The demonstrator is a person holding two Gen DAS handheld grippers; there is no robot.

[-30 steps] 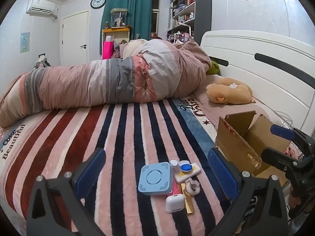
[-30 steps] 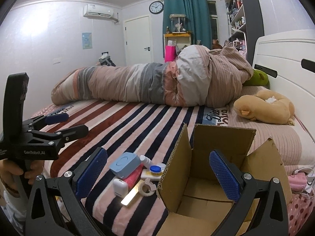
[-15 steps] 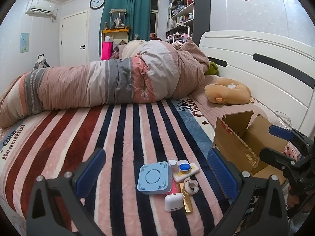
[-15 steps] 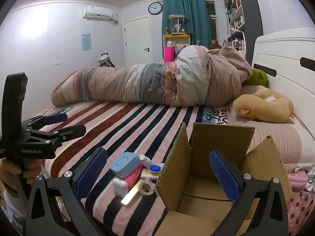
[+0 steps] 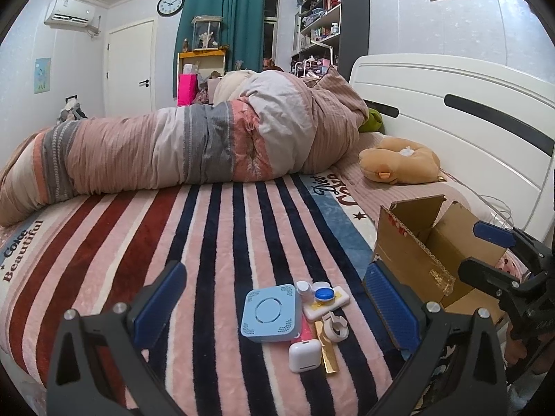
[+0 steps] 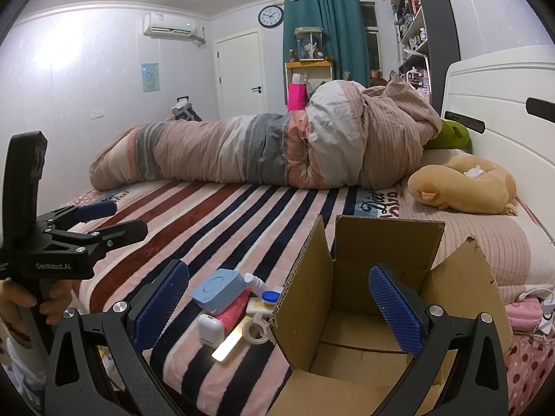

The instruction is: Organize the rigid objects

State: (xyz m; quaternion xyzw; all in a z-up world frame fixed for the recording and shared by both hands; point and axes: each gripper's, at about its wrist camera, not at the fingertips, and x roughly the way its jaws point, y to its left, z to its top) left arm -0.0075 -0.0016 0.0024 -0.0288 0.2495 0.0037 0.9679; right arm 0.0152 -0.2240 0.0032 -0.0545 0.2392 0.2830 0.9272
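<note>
- Left gripper [image 5: 274, 298] hovering wide open, gripping nothing, over clutter [image 5: 301, 315] on the blanket [image 5: 208, 242]
- Right gripper [image 6: 277, 298] hanging wide open, gripping nothing, above the box [image 6: 360, 298]

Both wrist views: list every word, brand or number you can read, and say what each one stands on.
"GenRobot.AI": black body of the left gripper, seen from the right wrist.
"Coke Beautiful": edge of the striped plush blanket.
"Diet", with cut-off script below it: blue strip of the same blanket.
Round wall clock: numerals too small to read.
Yellow-and-white flat case: print blurred, unreadable.
</note>
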